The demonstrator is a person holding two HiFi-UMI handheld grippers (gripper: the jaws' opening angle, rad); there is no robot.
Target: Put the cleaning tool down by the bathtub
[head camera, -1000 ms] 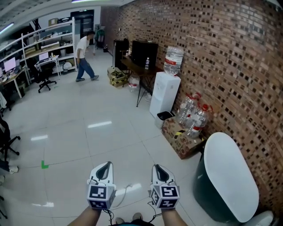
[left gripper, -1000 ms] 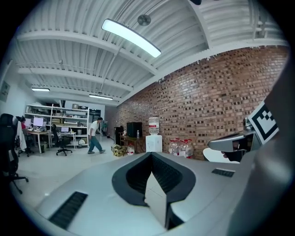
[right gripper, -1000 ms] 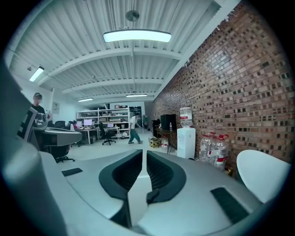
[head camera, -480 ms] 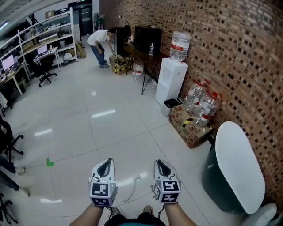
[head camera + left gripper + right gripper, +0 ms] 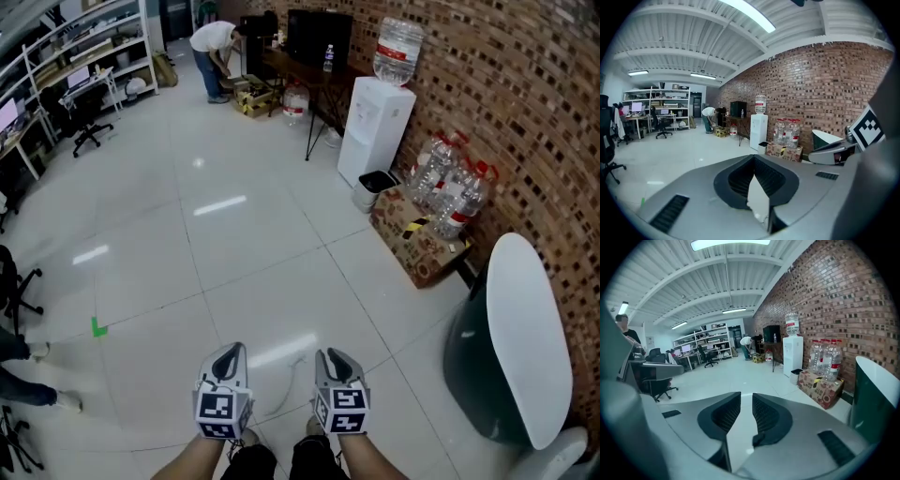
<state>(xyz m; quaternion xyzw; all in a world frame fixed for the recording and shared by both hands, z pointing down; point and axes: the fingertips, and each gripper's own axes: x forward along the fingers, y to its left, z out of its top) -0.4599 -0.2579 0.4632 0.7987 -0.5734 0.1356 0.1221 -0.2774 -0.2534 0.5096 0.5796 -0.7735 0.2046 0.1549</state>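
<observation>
Item: bathtub, also seen in the right gripper view and the left gripper view.
Form: freestanding, elongated oval with rounded ends.
Colour: white top face; dark grey-green outer wall.
Pose: upright on the tiled floor, long axis running along the brick wall.
Location: right side of the head view, close against the brick wall; its far end lies near the cardboard box.
Contents: cannot tell; only the smooth white top shows.
</observation>
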